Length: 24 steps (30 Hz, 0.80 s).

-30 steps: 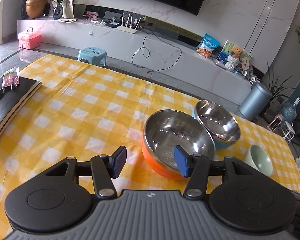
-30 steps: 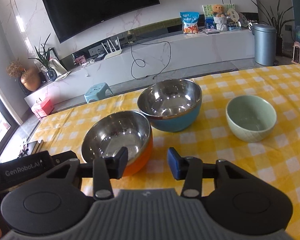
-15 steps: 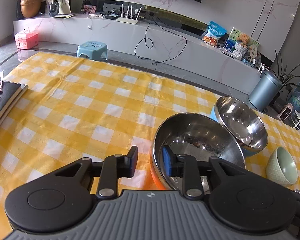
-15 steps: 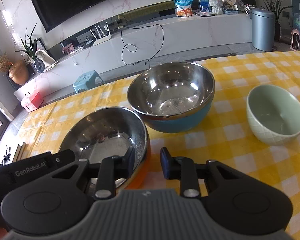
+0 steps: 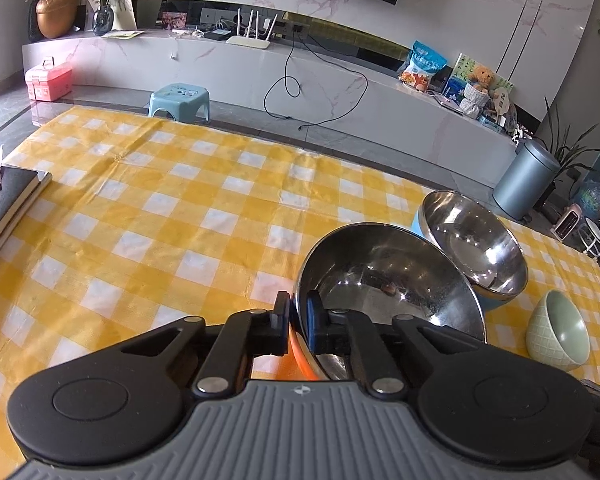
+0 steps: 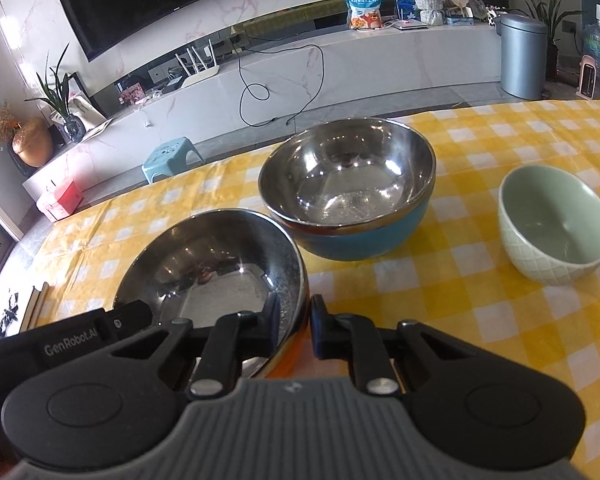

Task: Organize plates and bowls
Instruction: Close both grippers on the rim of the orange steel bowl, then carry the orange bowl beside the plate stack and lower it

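Observation:
An orange bowl with a steel inside [image 5: 380,280] [image 6: 212,264] sits on the yellow checked tablecloth [image 5: 180,220]. My left gripper [image 5: 296,314] is shut on its near left rim, one pad inside and one outside. My right gripper [image 6: 296,316] straddles the near right rim; its jaws are closing, with a thin gap still showing beside the inner pad. Behind it stands a blue steel-lined bowl [image 5: 472,244] [image 6: 348,176]. A small pale green bowl [image 5: 560,328] [image 6: 556,224] stands apart to the right.
A black book [image 5: 4,200] lies at the table's left edge. The table's far edge runs in front of a blue stool [image 5: 180,98] and a grey bin [image 6: 524,56] on the floor. The left gripper's housing [image 6: 60,344] shows at the right wrist view's lower left.
Both grippers came forward and down onto the orange bowl. Their wide-open jaws narrowed around its rim, the left one fully.

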{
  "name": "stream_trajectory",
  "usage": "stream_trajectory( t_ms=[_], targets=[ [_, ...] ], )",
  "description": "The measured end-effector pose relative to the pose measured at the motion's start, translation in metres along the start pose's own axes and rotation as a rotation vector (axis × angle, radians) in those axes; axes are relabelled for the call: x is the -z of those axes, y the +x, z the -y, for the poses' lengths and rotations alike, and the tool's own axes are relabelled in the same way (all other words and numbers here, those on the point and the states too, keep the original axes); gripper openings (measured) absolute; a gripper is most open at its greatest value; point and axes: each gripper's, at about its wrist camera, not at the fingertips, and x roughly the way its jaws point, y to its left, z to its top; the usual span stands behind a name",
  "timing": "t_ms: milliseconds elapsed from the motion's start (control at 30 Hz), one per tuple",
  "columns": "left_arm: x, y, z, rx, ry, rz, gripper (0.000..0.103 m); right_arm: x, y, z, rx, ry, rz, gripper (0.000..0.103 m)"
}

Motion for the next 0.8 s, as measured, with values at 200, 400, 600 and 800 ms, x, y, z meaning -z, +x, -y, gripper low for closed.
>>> stream_trajectory(
  t_ms=[200,400,600,800],
  targets=[
    [0.005,-0.027,0.001,0.002,-0.013,0.022,0.008,0.004,-0.022,0.002,-0.02,0.014,0.011,0.011],
    [0.017,-0.061,0.005,0.011,-0.022,0.039,0.008,0.019,-0.055,0.008,-0.046,0.028,0.007,0.011],
    [0.038,-0.087,0.013,0.023,-0.022,0.026,0.008,0.038,-0.089,0.022,-0.057,0.041,-0.011,0.01],
    [0.061,-0.105,0.027,0.043,-0.013,0.01,0.009,0.06,-0.118,0.043,-0.054,0.063,-0.027,0.01]
  ],
)
